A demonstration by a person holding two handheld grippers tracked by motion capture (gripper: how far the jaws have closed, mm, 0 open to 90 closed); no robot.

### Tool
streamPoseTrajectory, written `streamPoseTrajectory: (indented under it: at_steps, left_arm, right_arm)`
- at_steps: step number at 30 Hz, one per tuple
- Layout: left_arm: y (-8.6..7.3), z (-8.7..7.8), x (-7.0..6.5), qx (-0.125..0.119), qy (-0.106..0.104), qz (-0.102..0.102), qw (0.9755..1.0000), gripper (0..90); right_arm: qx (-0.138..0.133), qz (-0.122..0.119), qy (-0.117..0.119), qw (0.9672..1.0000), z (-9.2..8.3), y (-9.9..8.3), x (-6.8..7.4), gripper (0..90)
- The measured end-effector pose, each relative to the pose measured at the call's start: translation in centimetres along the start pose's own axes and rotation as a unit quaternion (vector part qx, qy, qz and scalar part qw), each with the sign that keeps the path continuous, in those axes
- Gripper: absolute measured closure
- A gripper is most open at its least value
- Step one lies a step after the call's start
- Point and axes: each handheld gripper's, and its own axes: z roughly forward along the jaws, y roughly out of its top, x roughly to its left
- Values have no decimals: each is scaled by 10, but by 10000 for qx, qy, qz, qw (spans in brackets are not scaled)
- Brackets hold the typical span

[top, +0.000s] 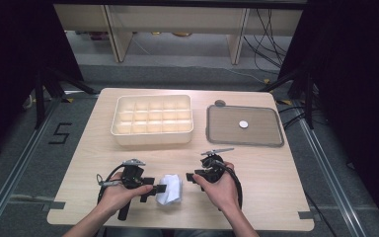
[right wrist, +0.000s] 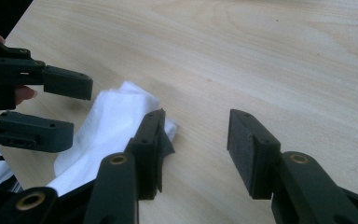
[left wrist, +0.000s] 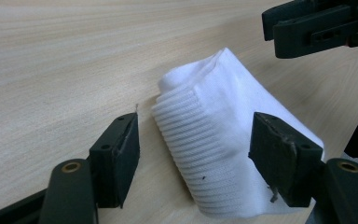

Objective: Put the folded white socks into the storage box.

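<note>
My left gripper (left wrist: pixel 193 156) stands spread around the folded white cloth (left wrist: pixel 223 140), pads clear of it. My right gripper (right wrist: pixel 196 149) is spread too, just beside the cloth, which lies on the counter (top: pixel 256 168) between both.

Both forearms come in from the near edge of the worktop (top: pixel 256 197), each hand wrapped around its own tool. The left hand (top: pixel 121 190) holds the left claw (top: pixel 160 188) low and level, pointing toward the other hand; its jaws stand wide apart with nothing pressed between the pads. The right hand (top: pixel 222 185) holds the right claw (top: pixel 191 176) pointing back at the left one, jaws also spread, pads bare. The two claw tips face each other, near but apart. A black cable loops from each tool beside the wrist.
</note>
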Motion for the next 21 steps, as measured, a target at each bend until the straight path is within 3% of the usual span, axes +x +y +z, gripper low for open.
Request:
streamPoseTrajectory:
  at_steps: [2, 4, 6, 9, 21]
  left_arm:
    - [0, 1, 0, 26, 5, 5, 10000, 328]
    - [0, 1, 1, 59, -79, -21, 9999, 328]
    - [0, 3, 1, 66, -75, -16, 9999, 327]
    - [0, 5, 0, 97, 6, -20, 10000, 327]
    - [1, 11, -3, 271, -23, -1, 9996, 324]
  right_arm:
    - [46, 97, 6, 9999, -1, -1, 0, 570]
    - [-79, 24, 19, 10000, -1, -2, -2, 569]
    - [15, 147, -12, 9999, -3, -2, -2, 570]
    - [23, 92, -46, 9999, -3, -3, -3, 569]
    - [0, 185, 10, 9998, -5, -6, -2, 567]
